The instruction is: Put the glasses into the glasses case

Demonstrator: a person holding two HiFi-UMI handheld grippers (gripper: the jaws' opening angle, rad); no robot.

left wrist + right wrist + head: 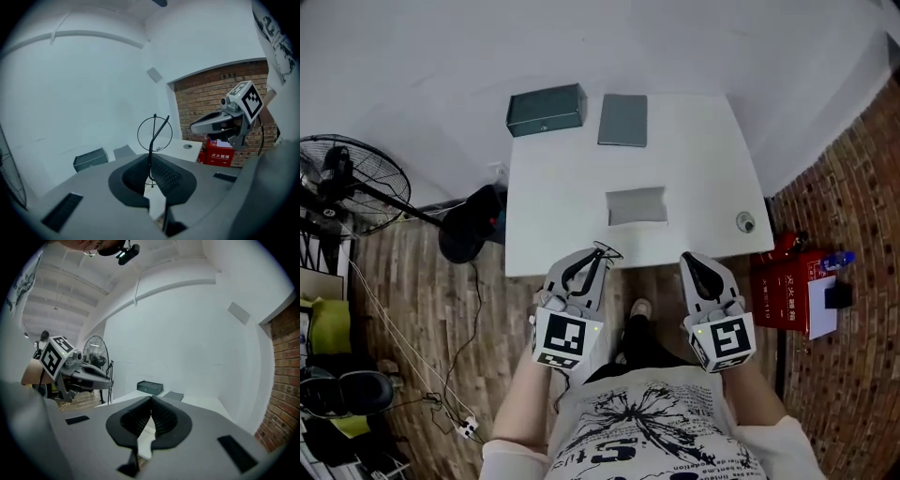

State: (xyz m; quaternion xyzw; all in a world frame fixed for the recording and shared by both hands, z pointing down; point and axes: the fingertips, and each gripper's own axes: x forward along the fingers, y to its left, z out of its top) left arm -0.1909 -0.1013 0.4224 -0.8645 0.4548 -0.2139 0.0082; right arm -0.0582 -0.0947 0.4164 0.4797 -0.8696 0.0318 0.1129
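My left gripper [598, 255] hangs just in front of the white table's [553, 197] near edge, shut on thin wire-framed glasses [607, 251]. In the left gripper view the glasses [154, 133] stand upright out of the closed jaws [151, 176], one round lens above them. A dark green glasses case [546, 110] sits closed at the table's far left corner, also seen as the case [90, 159] and the case [150, 387]. My right gripper [689, 260] is level with the left one, shut [151, 404] with nothing in it.
A flat grey rectangle [623, 120] lies right of the case, and a grey cloth [637, 206] lies mid-table. A small round object [745, 222] sits at the table's right edge. A fan [347, 183] stands on the floor at left, red boxes [792, 286] at right.
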